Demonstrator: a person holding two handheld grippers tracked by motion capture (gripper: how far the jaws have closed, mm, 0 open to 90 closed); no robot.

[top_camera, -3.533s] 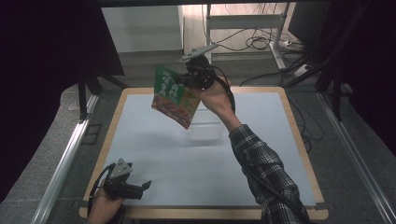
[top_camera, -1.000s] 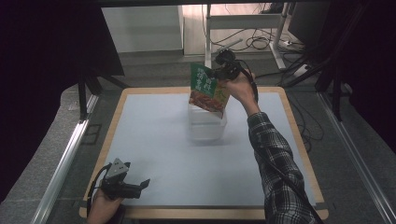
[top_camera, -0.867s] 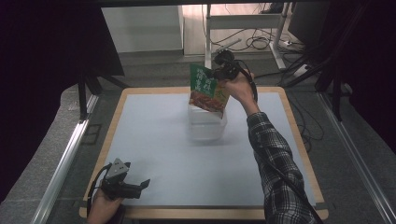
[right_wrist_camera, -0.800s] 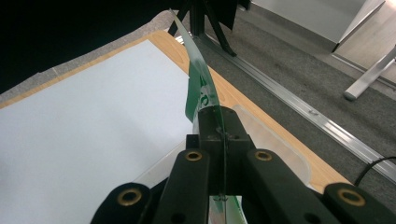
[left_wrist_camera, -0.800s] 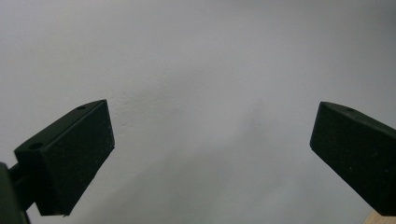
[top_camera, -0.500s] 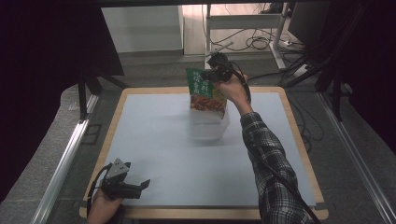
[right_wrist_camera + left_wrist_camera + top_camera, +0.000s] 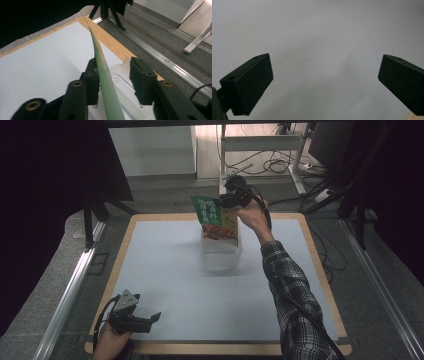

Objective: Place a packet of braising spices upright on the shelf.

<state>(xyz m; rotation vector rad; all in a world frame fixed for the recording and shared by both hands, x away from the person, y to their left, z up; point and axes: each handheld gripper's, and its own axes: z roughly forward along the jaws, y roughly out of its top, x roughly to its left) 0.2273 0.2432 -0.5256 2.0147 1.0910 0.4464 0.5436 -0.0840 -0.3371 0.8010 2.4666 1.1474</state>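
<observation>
Right gripper [image 7: 227, 200] fingers slack around green packet [image 7: 216, 217], apparently releasing it into clear container [image 7: 222, 255] below; left gripper [image 7: 142, 320] fingers spread, empty.

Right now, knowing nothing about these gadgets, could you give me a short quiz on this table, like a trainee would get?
1. What colour is the snack packet between the jaws of the right gripper? A red, B green, C blue.
2. True or false: the left gripper holds a cup.
3. Fill in: just under the packet stands a clear plastic ____.

Key: 1 B. 2 false; its jaws stand open on nothing. 3 container.
</observation>
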